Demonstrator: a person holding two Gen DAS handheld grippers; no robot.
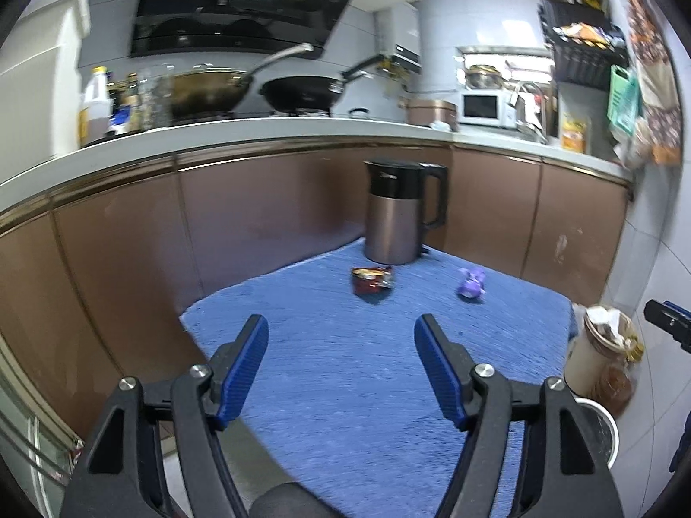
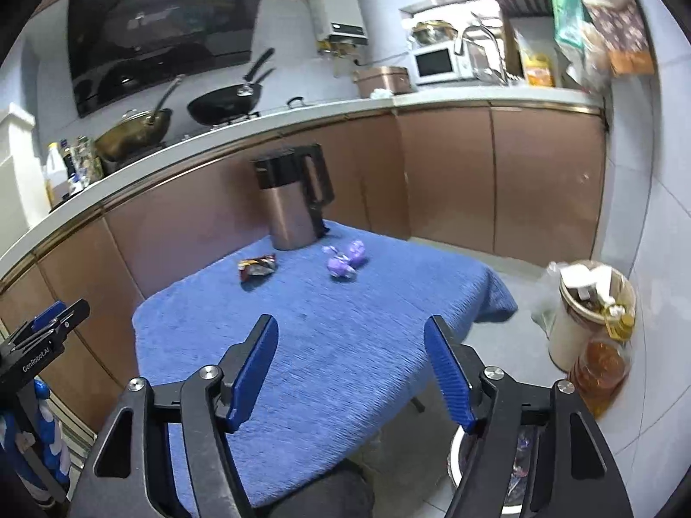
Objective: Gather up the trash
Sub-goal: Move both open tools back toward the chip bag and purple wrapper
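A red-brown snack wrapper [image 1: 371, 279] and a crumpled purple wrapper [image 1: 471, 281] lie on the blue cloth-covered table [image 1: 345, 367], near a steel kettle [image 1: 399, 211]. In the right wrist view the snack wrapper [image 2: 257, 265] lies left of the purple wrapper [image 2: 345, 259]. My left gripper [image 1: 341, 328] is open and empty, well short of the wrappers. My right gripper [image 2: 350, 328] is open and empty over the table's near side. A small metal bin [image 2: 514, 470] with wrappers inside stands on the floor under my right gripper; it also shows in the left wrist view [image 1: 598, 431].
Brown kitchen cabinets [image 1: 280, 211] and a white counter with pans stand behind the table. A full waste bin [image 2: 583, 302] and an oil bottle [image 2: 602, 367] stand on the floor at the right wall. The left gripper's body [image 2: 39, 345] shows at the left edge.
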